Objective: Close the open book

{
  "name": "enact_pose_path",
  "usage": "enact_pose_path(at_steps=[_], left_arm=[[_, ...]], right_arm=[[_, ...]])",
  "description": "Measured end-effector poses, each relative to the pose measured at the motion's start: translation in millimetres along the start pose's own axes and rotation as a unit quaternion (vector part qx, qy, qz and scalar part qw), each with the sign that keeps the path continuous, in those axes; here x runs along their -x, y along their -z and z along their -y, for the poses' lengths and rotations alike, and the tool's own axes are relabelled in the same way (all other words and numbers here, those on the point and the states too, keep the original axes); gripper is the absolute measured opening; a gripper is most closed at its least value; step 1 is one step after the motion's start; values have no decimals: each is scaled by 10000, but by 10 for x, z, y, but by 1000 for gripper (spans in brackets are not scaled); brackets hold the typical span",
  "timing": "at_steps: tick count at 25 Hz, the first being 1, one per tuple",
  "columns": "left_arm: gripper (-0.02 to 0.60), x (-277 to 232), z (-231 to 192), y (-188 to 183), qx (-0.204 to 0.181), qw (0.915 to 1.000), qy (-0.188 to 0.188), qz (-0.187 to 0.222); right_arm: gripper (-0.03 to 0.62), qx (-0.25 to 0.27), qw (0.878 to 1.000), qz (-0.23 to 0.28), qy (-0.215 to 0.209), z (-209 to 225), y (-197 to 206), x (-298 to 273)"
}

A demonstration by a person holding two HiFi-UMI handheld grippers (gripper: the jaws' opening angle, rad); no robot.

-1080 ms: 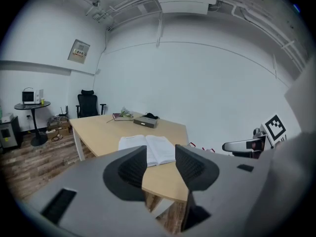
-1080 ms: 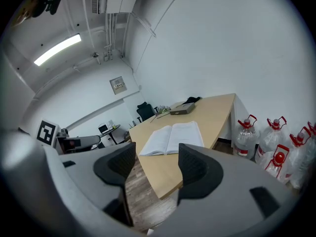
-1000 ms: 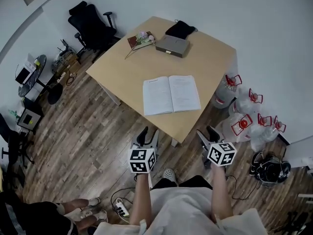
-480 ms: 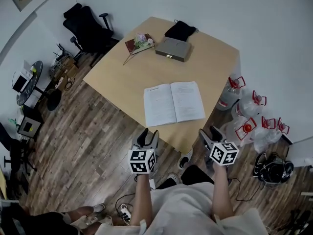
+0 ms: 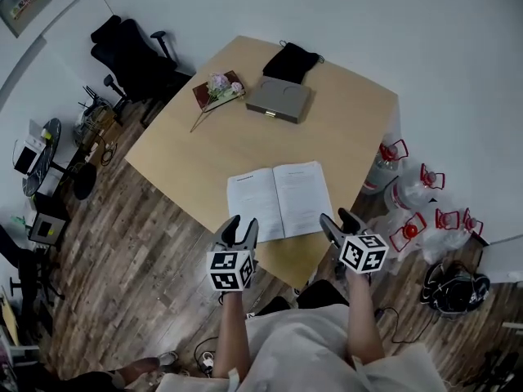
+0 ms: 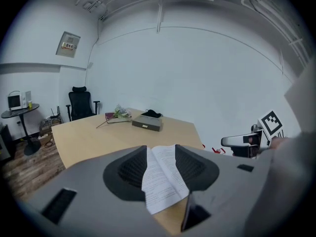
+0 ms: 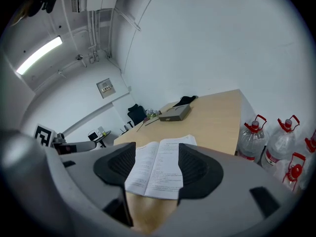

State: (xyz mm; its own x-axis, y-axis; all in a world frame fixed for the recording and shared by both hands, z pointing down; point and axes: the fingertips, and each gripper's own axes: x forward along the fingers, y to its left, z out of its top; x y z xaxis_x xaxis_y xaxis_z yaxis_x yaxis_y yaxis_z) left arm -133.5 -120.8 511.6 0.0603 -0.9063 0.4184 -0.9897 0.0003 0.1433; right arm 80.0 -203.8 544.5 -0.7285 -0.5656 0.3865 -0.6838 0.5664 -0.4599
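Observation:
An open book with white printed pages lies flat near the front edge of the light wooden table. The left gripper hovers just before the book's near left corner, its jaws apart with nothing between them. Off the book's near right corner the right gripper stands open and empty too. Between the left gripper's dark pads the book shows, some way ahead. The right gripper view frames the book between its pads.
At the table's far side lie a grey flat box, a black pouch and a dark red book with flowers. Water bottles with red handles crowd the floor at the right. A black office chair stands far left.
Both grippers have come forward to the table's front edge and now reach the book's near corners. The view has shifted closer to the table. Both stay open.

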Motion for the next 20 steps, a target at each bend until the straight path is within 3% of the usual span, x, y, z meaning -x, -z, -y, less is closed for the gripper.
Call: enact_pose_path(at_steps=[10, 20], left_arm=[[186, -767, 147, -3, -118, 9988, 105, -460], [186, -1168, 324, 634, -499, 9894, 162, -1353]], right_arm=[[282, -99, 9995, -269, -135, 446, -266, -548], [282, -192, 9970, -640, -403, 738, -106, -920]])
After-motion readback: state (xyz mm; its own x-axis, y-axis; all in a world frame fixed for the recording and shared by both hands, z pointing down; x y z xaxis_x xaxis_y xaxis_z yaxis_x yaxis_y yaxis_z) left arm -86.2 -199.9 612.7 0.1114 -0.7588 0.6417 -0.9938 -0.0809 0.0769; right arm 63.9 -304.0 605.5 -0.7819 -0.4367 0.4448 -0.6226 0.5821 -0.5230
